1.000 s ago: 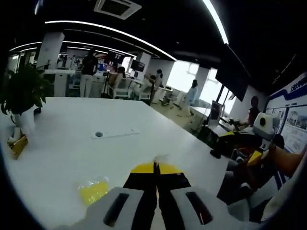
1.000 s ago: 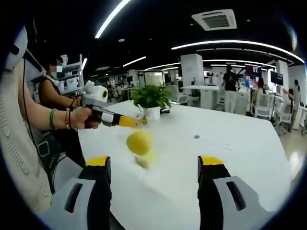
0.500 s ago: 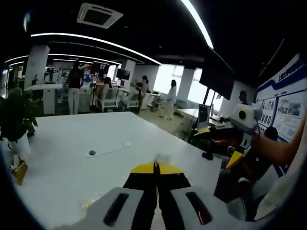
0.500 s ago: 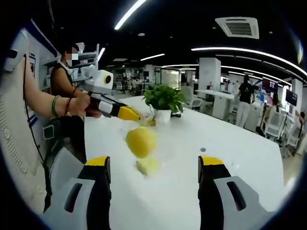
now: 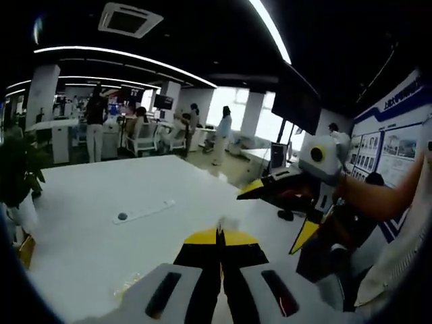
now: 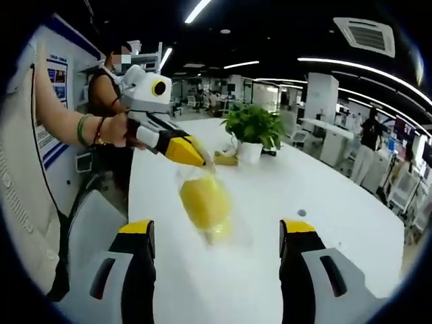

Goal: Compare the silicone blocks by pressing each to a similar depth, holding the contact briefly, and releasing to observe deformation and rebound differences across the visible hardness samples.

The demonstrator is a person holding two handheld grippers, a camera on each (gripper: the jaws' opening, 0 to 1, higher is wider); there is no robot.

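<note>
A yellow silicone block [image 6: 202, 200] hangs inside a clear plastic bag over the white table [image 6: 270, 283]. My left gripper [image 6: 202, 159], held by a hand, is shut on the bag's top edge. In the left gripper view the shut jaws of the left gripper [image 5: 219, 233] pinch a pale scrap of bag, and a yellowish bit of the bag [image 5: 129, 287] shows low beside them. My right gripper [image 6: 217, 229] stands open, its jaws wide on either side of the hanging block and not touching it. The right gripper [image 5: 280, 212] also comes in from the right, jaws apart.
A potted plant [image 6: 253, 128] stands on the table's far part, with a small yellow-brown object [image 6: 226, 160] beside it. A round port [image 5: 122, 217] sits in the tabletop. People and desks fill the office behind. The person's arm [image 6: 64, 125] is at the left.
The bagged block has risen off the table and come closer between the right gripper's jaws. The right gripper has moved nearer in the left gripper view. Both cameras shifted.
</note>
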